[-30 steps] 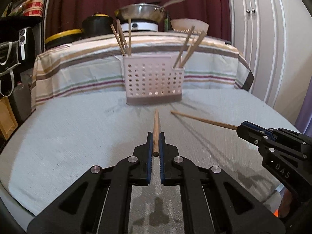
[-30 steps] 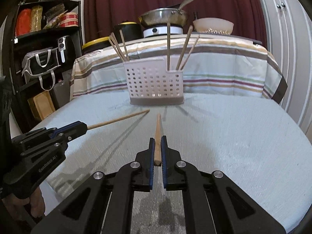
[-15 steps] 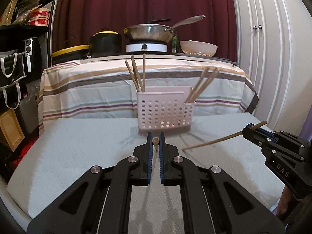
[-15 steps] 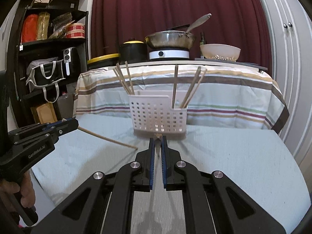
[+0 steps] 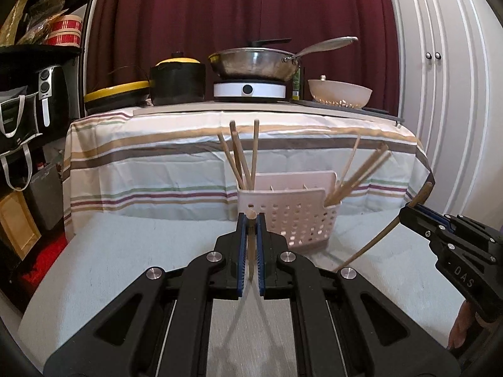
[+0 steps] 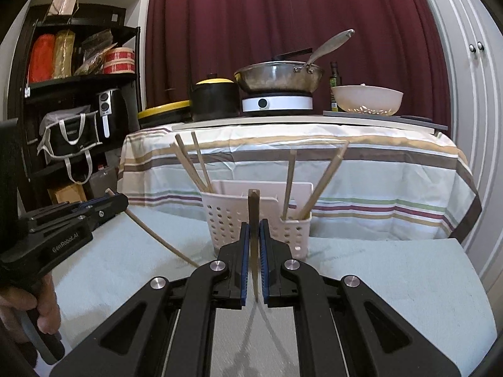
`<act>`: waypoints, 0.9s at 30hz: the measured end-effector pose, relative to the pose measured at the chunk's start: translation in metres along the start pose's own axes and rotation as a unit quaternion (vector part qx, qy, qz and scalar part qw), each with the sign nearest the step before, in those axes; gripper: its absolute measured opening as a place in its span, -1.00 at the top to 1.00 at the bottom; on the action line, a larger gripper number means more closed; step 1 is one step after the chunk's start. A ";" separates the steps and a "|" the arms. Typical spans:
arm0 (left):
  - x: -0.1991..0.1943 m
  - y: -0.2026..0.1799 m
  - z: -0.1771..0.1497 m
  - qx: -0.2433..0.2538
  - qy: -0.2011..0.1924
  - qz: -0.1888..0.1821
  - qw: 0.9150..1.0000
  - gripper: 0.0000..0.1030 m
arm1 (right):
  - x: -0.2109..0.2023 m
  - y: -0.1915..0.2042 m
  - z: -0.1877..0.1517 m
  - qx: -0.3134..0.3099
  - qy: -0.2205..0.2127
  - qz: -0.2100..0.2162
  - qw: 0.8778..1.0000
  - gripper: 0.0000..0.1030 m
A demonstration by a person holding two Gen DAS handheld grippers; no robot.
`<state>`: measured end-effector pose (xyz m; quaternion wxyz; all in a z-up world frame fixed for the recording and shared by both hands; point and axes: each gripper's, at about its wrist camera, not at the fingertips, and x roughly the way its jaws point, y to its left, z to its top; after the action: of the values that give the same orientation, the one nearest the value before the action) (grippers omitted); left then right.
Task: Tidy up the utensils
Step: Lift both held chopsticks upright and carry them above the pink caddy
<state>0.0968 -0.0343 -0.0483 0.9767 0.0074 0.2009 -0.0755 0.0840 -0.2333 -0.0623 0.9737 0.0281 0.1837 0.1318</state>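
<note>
While each gripper, L [image 5: 250, 220] & R [image 6: 254, 229], clamps 1 chopstick [image 6: 253, 220], both sit near caddy [image 6: 232, 216].

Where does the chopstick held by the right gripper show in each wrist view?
Left wrist: the right gripper's chopstick slants down-left from the right gripper at the right edge.
Right wrist: it stands upright at centre, clamped in the right gripper.
Shared landmark: the white caddy.

Left tool [image 6: 103, 202] "GenRobot.AI"; right tool [image 5: 408, 216] (seemingly) "DAS".
</note>
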 end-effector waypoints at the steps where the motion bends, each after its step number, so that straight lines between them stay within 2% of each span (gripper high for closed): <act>1: 0.000 0.001 0.003 0.000 -0.001 -0.002 1.000 0.88 | 0.000 0.000 0.005 0.000 -0.002 0.002 1.000 0.86; 9: -0.002 0.000 0.051 0.005 -0.023 -0.032 0.999 0.88 | -0.008 -0.005 0.046 0.001 -0.033 0.023 0.999 0.86; 15: -0.006 -0.007 0.102 0.014 -0.060 -0.059 0.996 0.88 | -0.017 -0.005 0.090 -0.008 -0.077 0.041 0.996 0.87; 18: -0.008 -0.014 0.125 0.025 -0.087 -0.057 0.994 0.88 | -0.017 -0.007 0.112 -0.014 -0.101 0.046 0.994 0.87; 23: -0.006 -0.015 0.159 0.020 -0.129 -0.052 0.990 0.88 | -0.010 -0.010 0.141 -0.026 -0.137 0.031 0.990 0.86; 27: 0.003 -0.015 0.180 0.014 -0.154 -0.046 0.987 0.88 | 0.002 -0.015 0.155 -0.030 -0.148 0.020 0.988 0.87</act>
<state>0.1672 -0.0578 0.1162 0.9913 0.0001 0.0470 -0.1233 0.1458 -0.2487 0.0795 0.9878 0.0217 0.0330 0.1506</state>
